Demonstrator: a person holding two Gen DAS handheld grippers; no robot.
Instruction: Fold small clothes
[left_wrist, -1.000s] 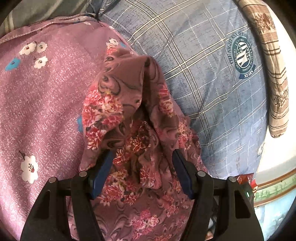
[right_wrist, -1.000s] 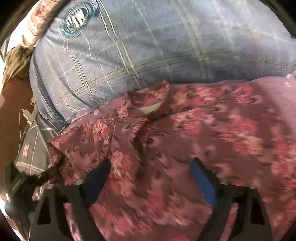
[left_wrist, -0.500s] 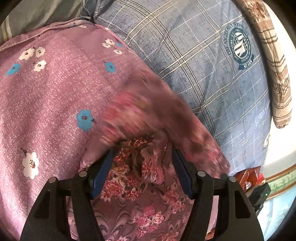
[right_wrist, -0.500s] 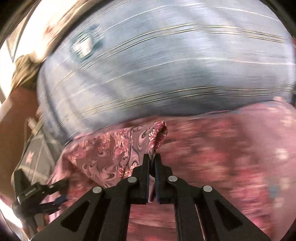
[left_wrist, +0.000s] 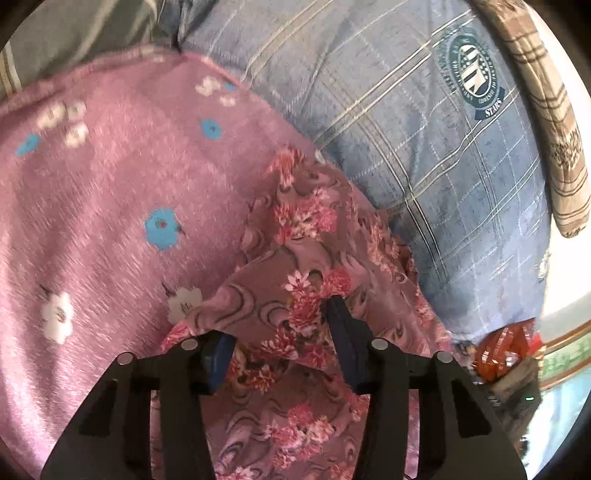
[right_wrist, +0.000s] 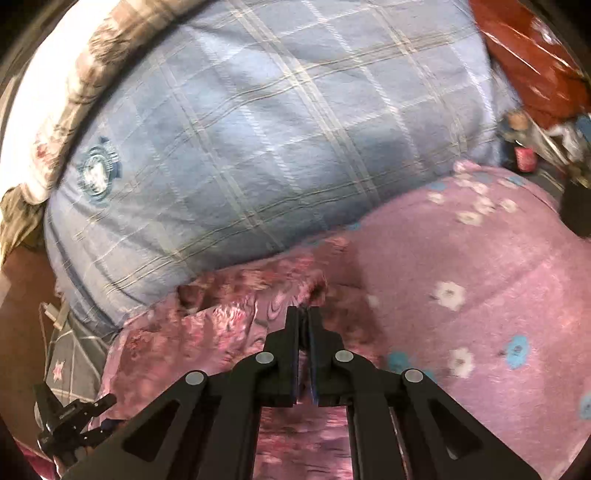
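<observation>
A floral garment (left_wrist: 306, 295) lies bunched on a pink bedspread (left_wrist: 110, 221) as the right gripper (right_wrist: 303, 314), clenched on its edge, draws it out; the left gripper (left_wrist: 284, 332), just closing, straddles a fold, grip uncertain – next, lay it flat

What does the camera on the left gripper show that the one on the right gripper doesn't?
Only the left wrist view shows an orange packet at the pillow's edge, and the left gripper, its jaws just closing around bunched garment. Only the right wrist view shows the right gripper shut on a fold of the garment, and a red cloth. Both show the floral garment, the blue checked pillow and the pink flowered blanket.
</observation>
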